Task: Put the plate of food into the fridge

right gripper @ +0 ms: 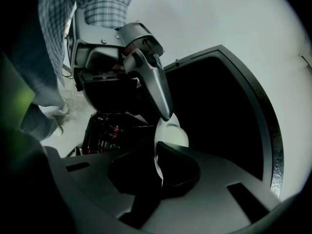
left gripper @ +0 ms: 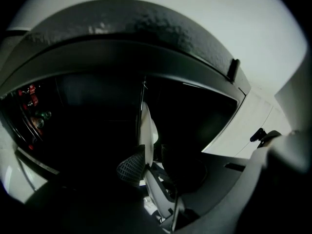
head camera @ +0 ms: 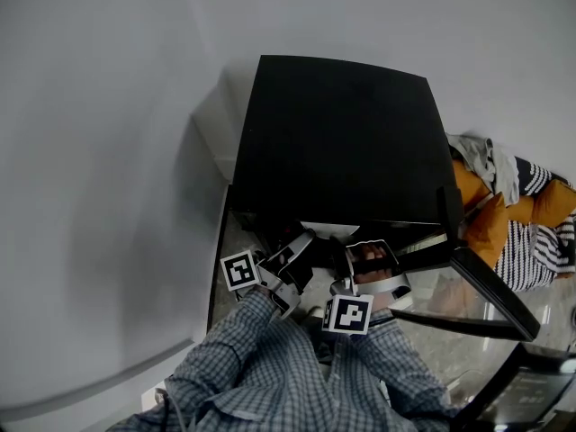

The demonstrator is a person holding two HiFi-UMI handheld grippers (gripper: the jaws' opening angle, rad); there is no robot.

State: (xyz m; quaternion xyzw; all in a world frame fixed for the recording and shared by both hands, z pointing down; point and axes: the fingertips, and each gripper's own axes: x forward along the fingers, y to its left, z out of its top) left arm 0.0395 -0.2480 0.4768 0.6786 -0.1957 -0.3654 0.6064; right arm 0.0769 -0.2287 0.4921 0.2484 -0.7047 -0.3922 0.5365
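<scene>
- Right gripper view: the plate shows edge-on as a thin white disc at the centre, in front of the fridge's dark open front.
- The right gripper has its jaws pressed onto the plate's near rim.
- The left gripper reaches in from 11 o'clock, and its long grey finger ends on the plate's upper rim.
- Left gripper view: the left gripper pinches the plate, with a mesh pad flat against one face.
- Head view: both forearms in checked sleeves stretch forward from 6 o'clock, side by side. The left gripper and right gripper are close together at the fridge mouth.
- No view shows any food. From the head the plate is hard to pick out among the grippers, and the fridge's inside is almost black.
- Small red items show dimly on a shelf at 9 o'clock in the right gripper view.
- The door stands open towards 4 o'clock.
- Orange and striped clothes lie at 3 o'clock, and a pale wall fills the left.
</scene>
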